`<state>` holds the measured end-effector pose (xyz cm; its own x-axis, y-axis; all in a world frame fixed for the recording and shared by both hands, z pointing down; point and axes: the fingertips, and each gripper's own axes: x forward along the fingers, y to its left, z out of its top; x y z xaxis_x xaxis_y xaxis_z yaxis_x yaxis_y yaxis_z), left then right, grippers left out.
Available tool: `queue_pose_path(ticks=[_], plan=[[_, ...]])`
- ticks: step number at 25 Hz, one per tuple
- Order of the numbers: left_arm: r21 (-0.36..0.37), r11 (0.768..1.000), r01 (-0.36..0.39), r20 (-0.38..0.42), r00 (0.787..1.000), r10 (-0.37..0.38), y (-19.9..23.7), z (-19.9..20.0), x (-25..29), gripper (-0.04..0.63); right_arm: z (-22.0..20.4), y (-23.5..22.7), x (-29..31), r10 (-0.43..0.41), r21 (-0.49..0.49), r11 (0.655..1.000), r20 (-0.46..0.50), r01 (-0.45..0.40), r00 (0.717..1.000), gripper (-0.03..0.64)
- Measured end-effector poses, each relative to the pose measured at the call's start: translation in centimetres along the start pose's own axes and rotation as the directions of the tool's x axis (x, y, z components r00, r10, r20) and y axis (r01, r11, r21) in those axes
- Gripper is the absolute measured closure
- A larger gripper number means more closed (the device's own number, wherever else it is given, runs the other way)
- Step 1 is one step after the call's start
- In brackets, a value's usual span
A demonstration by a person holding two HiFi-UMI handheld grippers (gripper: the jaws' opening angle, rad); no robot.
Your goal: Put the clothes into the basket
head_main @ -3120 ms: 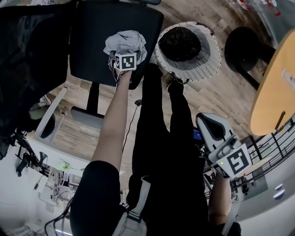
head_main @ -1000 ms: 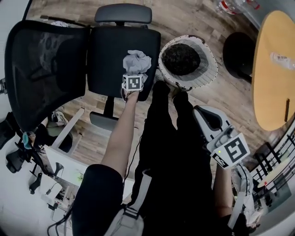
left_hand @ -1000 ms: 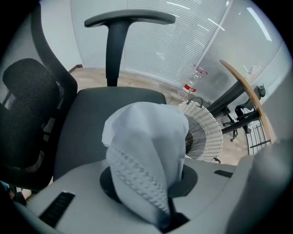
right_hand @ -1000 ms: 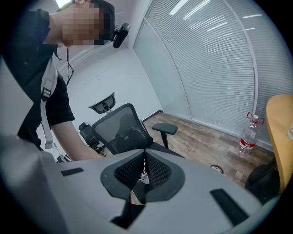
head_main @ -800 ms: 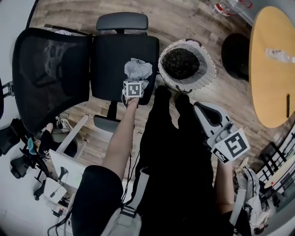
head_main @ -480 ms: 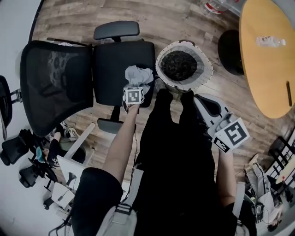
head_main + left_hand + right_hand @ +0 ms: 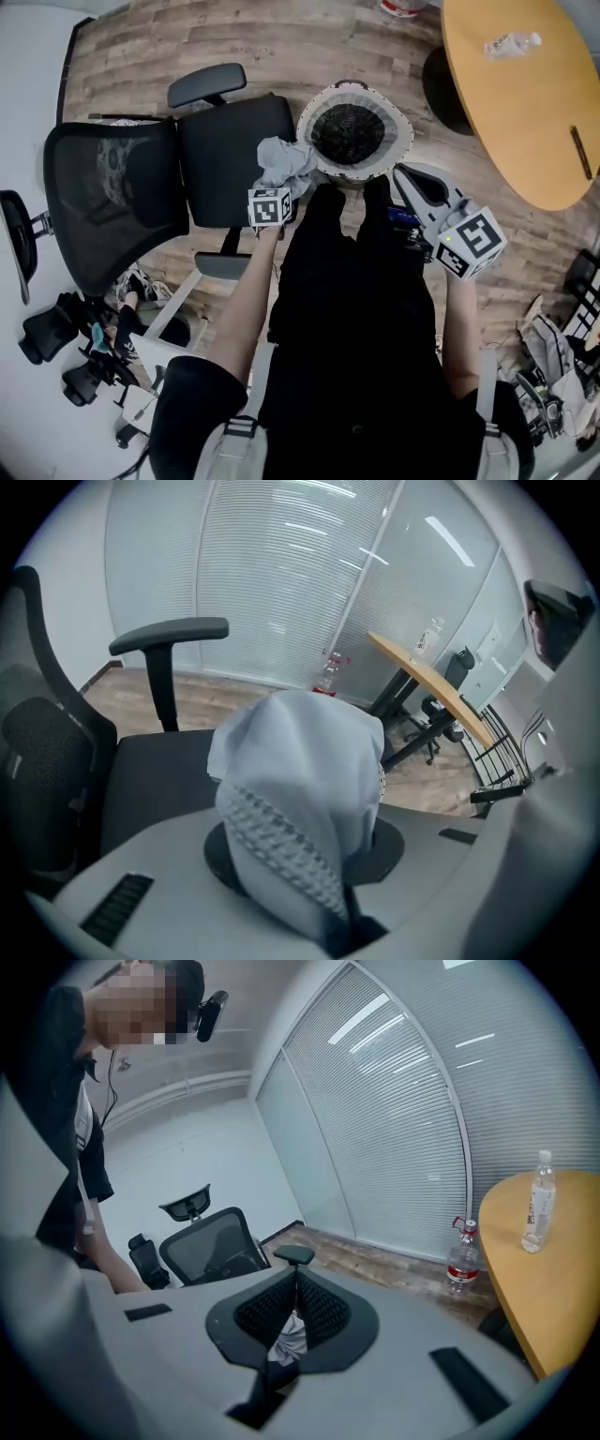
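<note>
grey garment [image 7: 286, 161] clamped in left gripper [image 7: 274, 190] at upper centre, poised beside basket [image 7: 401, 142] for dropping; right gripper [image 7: 412, 180] closed, empty

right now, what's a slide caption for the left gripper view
Left gripper shut on a pale cloth by the chair, table behind.

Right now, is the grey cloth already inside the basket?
No, the left claw holds the grey cloth beside the basket, near the chair seat.
</note>
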<state>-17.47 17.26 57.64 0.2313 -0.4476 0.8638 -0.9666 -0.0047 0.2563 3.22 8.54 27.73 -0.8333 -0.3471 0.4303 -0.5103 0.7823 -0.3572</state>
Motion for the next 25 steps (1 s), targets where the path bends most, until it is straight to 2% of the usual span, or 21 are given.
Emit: queue_pose_path(ticks=[6, 10, 13, 18, 25], plan=[[0.005, 0.999, 0.035, 0.028, 0.999, -0.035, -3.7, 1.7, 0.7, 0.486, -0.6, -3.8, -1.5, -0.009, 0.009, 1.0, -0.007, 0.01, 1.0, 0.6], [-0.018, 0.999, 0.05, 0.014, 0.999, -0.05, -6.6, 1.5, 1.8, 0.486, -1.5, -5.8, -2.8, 0.011, 0.024, 1.0, -0.024, -0.011, 1.0, 0.6], [0.0, 0.999, 0.054, 0.001, 0.999, -0.054, -8.4, 1.9, 3.2, 0.486, -2.1, -7.3, -3.0, 0.031, 0.032, 0.999, -0.037, -0.03, 0.999, 0.6], [0.031, 0.998, 0.056, -0.026, 0.998, -0.055, -12.3, 1.5, 5.7, 0.486, -4.0, -9.2, -3.3, 0.092, 0.069, 0.994, -0.08, -0.086, 0.993, 0.6], [0.014, 0.998, 0.065, -0.048, 0.997, -0.065, -15.9, 0.8, 10.5, 0.486, -7.7, -10.2, -1.8, 0.208, 0.092, 0.976, -0.161, -0.195, 0.965, 0.6]])
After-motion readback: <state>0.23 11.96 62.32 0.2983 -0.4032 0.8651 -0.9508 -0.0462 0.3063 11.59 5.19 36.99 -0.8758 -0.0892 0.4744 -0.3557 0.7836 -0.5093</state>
